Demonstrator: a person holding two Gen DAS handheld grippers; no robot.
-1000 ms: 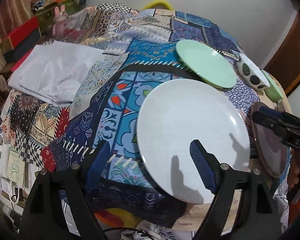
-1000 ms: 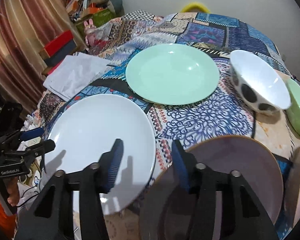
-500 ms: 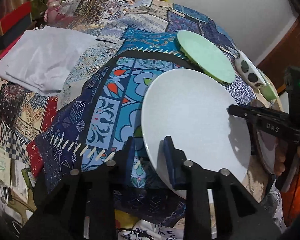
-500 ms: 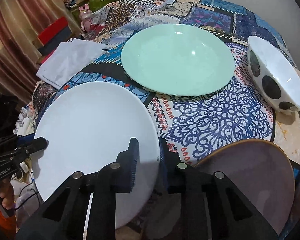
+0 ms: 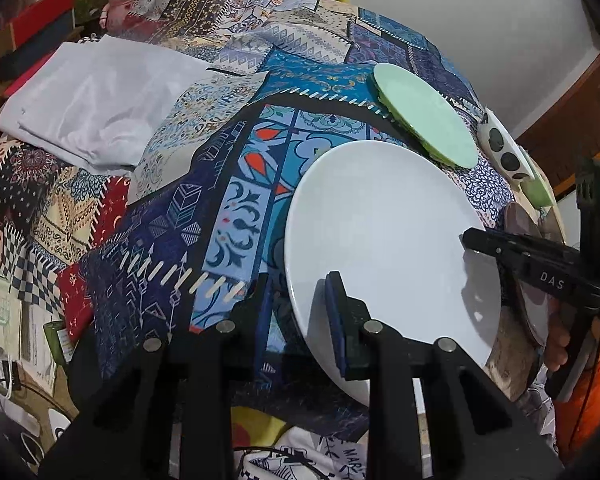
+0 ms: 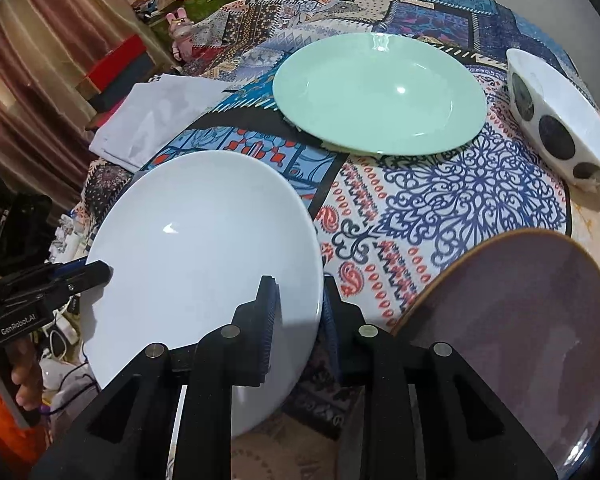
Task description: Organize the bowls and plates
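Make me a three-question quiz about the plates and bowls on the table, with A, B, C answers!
1. Where is the mint green plate?
A. beyond the white plate
B. under the white plate
C. inside the spotted bowl

2. What colour are the spots on the spotted bowl?
A. red
B. dark
C. yellow

3. What do the left gripper and right gripper hold?
A. nothing
B. the white plate
C. the purple plate

Answers:
1 A: it lies farther back on the patterned cloth.
2 B: dark rounds on white.
3 B: both sets of jaws pinch its rim, on opposite sides.
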